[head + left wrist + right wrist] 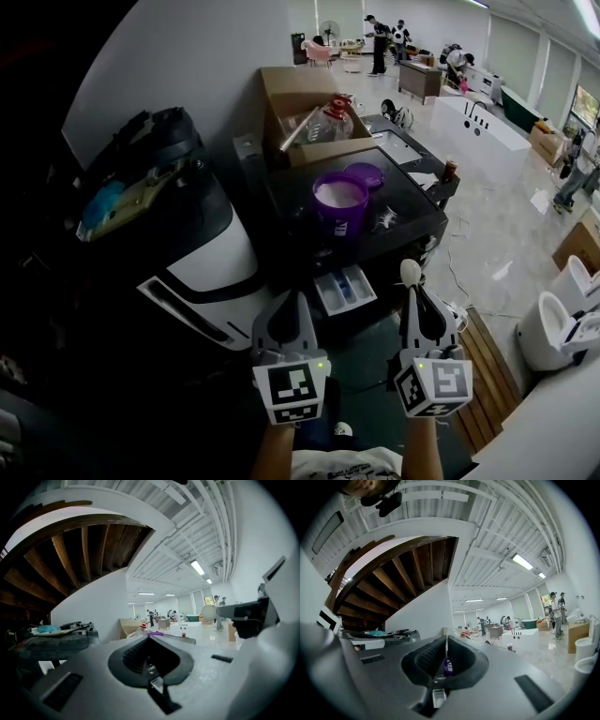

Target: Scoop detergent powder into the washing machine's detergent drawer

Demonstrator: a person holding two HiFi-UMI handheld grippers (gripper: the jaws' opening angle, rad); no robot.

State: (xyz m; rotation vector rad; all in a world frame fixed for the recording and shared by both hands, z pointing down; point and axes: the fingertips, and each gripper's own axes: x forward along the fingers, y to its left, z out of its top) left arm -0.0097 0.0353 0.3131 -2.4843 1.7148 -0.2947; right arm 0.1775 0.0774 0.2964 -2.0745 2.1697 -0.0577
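A purple tub of white detergent powder stands on the washing machine's dark top, its purple lid lying just behind it. The detergent drawer is pulled out at the machine's front, below the tub. My right gripper is shut on a white scoop, held upright to the right of the drawer; the scoop also shows in the left gripper view. My left gripper is shut and holds nothing, left of the drawer. In the right gripper view the tub peeks below the shut jaws.
An open cardboard box with items stands behind the machine. A black and white appliance is close on the left. White toilets and a wooden pallet are on the right. People stand far back in the hall.
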